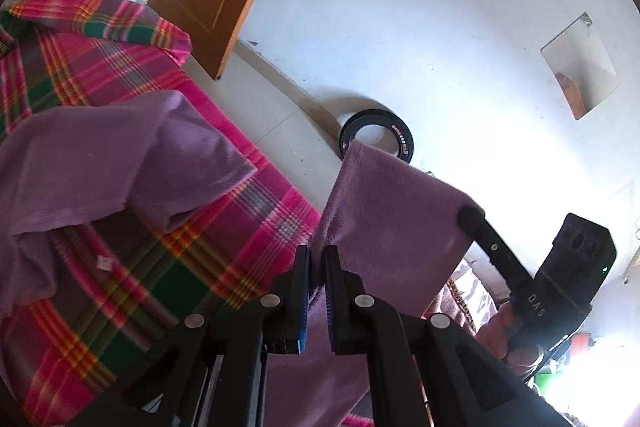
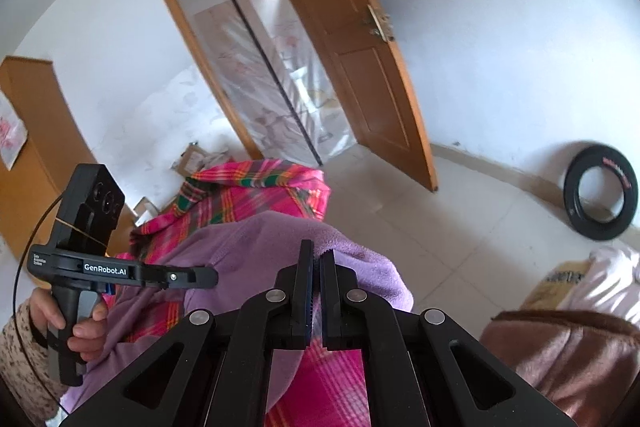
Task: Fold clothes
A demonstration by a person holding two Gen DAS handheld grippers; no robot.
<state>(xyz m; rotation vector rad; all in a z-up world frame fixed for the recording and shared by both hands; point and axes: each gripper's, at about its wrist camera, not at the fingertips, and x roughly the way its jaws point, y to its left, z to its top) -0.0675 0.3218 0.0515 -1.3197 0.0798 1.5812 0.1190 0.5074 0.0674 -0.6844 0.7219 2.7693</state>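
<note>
Bed under pink-green plaid blanket (image 1: 160, 259), filling lower left of left wrist view. Purple fleece garment (image 1: 100, 167) lies rumpled on it, middle left. Small white tag (image 1: 105, 262) on blanket just below the fleece.

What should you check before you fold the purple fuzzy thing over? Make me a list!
1. Left gripper pinching the purple garment: ok, cloth sits between the shut fingers.
2. Right gripper pinching it too: ok.
3. Edge between both grippers pulled straight: ok in the left wrist view.
4. Rest of the garment flat on the plaid blanket: not ok, bunched.
5. Bare blanket to lay it on: ok.
6. Sleeves lined up: cannot tell.
</note>
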